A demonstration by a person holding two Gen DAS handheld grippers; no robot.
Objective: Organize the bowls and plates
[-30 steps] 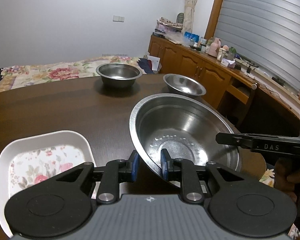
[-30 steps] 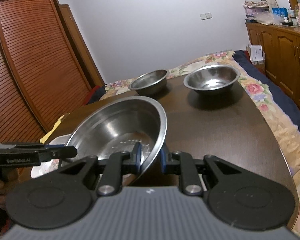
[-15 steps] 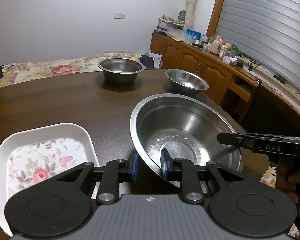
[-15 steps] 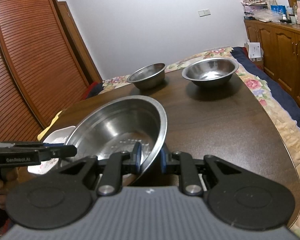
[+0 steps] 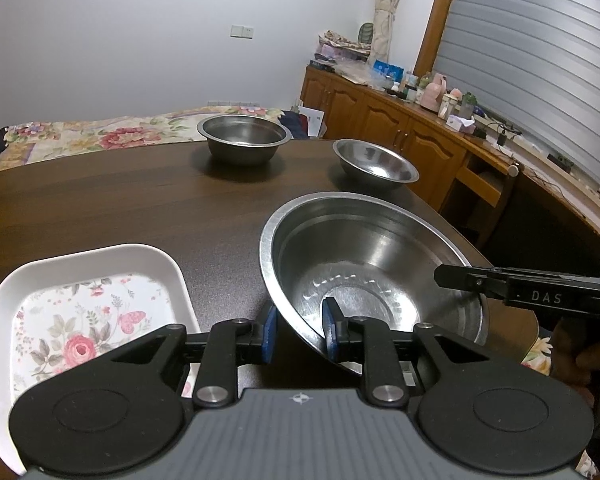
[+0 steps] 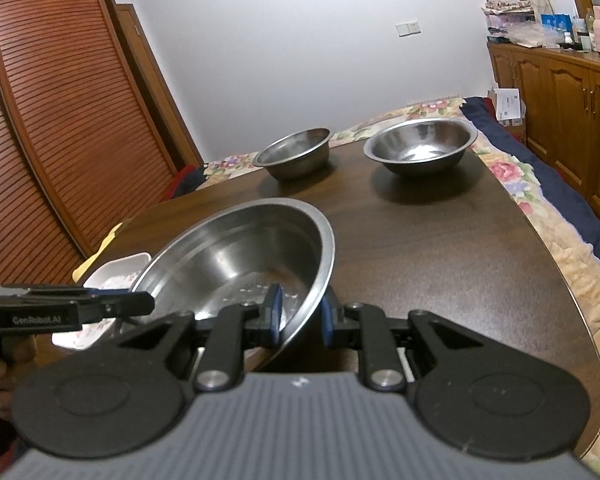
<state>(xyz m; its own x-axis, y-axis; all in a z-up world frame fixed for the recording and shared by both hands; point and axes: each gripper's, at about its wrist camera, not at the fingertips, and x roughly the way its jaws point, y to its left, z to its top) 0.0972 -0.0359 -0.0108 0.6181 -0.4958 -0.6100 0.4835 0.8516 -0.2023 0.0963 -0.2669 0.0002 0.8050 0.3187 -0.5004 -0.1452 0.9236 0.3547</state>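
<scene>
You held the large steel bowl at frame centre above the table, left gripper and right gripper each clenched on opposite rims; probably two grips kept it level. Two smaller bowls waited in the upper middle, the floral plate at lower left.

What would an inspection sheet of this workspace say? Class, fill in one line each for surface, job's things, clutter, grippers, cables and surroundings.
Surface: dark wooden table.
Job's things: large steel bowl held tilted by its rim; two smaller steel bowls upright at the far end, apart; floral plate flat on the table.
Clutter: nothing seen on the table.
Grippers: left gripper and right gripper both clamp the large bowl's rim.
Cables: wires on the window ledge.
Surroundings: cluttered wooden cabinets, floral bedding, louvred wardrobe.
</scene>
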